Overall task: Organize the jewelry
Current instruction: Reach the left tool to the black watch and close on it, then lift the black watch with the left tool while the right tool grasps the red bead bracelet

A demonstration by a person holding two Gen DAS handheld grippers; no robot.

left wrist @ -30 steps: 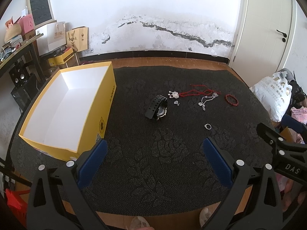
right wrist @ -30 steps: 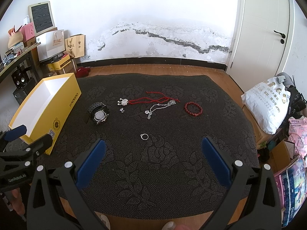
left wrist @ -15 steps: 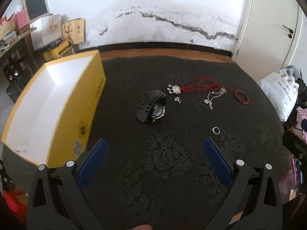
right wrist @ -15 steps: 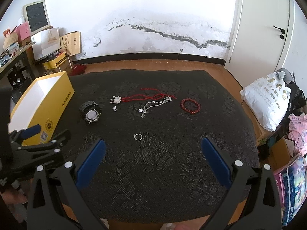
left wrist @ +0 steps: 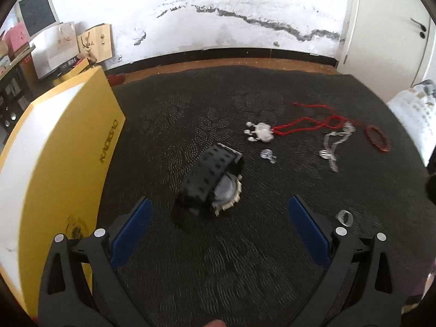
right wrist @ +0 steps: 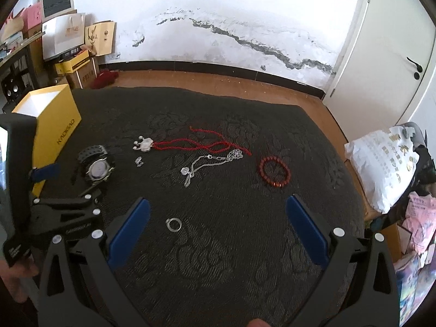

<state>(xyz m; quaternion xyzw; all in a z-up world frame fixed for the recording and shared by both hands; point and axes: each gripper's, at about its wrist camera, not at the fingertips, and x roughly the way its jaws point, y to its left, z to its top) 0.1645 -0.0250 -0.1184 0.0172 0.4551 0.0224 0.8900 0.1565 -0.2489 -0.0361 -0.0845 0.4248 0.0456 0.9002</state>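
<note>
Left gripper (left wrist: 219, 219) wide apart, empty, blue pads (left wrist: 130, 234) low over the black mat (left wrist: 218, 272). Right gripper (right wrist: 216, 222) likewise spread, nothing between its pads (right wrist: 305, 231).

Nearest in the right wrist view: a silver ring (right wrist: 174, 224) on the mat, just right of the left pad, not touched. Same ring in the left wrist view at the near right, beside the right pad, blurred. Seen only from the right wrist: the left gripper itself from the side (right wrist: 46, 188), at the near left edge, with part of a hand (right wrist: 19, 269) on its handle.

Just beyond the left gripper's pads, roughly centred between them, a black watch (left wrist: 211, 181) lying on its side, strap looped, face toward the right; blurred here, sharper in the right wrist view, dial showing. Left of it, a yellow box (left wrist: 62, 163) with white inside, open top, filling the left of the left wrist view; small and far left in the other.

Farther on, a small silver earring (right wrist: 139, 161), then a silver pendant (right wrist: 144, 145) on a red cord (right wrist: 196, 143) running right. Right of the earring, a silver chain (right wrist: 212, 162); its shape smeared in the left view. Farther right, apart from the rest, a red bead bracelet (right wrist: 273, 170).

Beyond the mat, wood floor (right wrist: 218, 81), cracked white wall (right wrist: 218, 32), a door (right wrist: 395, 54) at far right. White sack (right wrist: 381, 163) right of the mat, whole only in the right view.
</note>
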